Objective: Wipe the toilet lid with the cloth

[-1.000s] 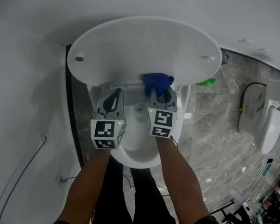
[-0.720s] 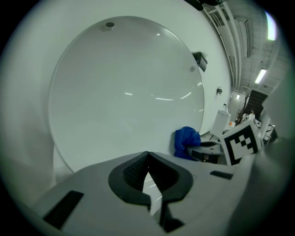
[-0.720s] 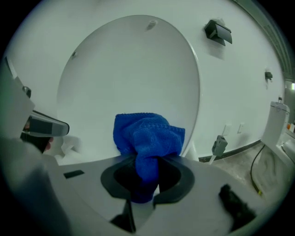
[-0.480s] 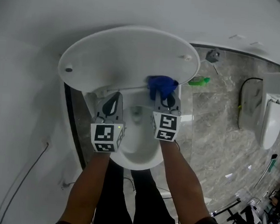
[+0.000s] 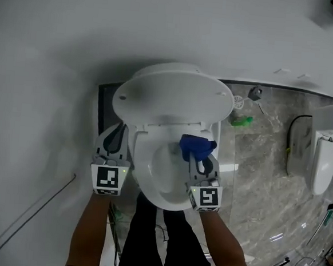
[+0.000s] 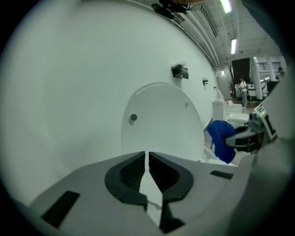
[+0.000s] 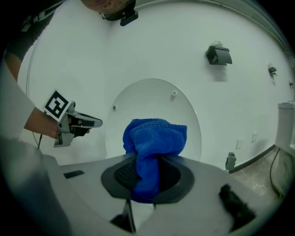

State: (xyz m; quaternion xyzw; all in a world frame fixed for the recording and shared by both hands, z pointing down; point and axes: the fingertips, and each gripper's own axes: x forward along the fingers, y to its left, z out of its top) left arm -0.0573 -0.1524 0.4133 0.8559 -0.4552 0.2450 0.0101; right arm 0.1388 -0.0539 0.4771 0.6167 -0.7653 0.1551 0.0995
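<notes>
White wall, grey marble floor [image 5: 267, 160] off to the right, and the toilet lid [image 5: 172, 98] stands open against the wall. My right gripper [image 5: 199, 159] pinches the blue cloth [image 5: 195, 145] tight, over the bowl [image 5: 161, 187] and near the lid's lower edge. My left gripper [image 5: 116, 138] has its fingers pressed together on nothing, left of the seat. A second ago both sat low by the hinge; now they're lifted and spread apart. Feels like I'm between strokes, next I need to press the cloth flat onto the lid face
</notes>
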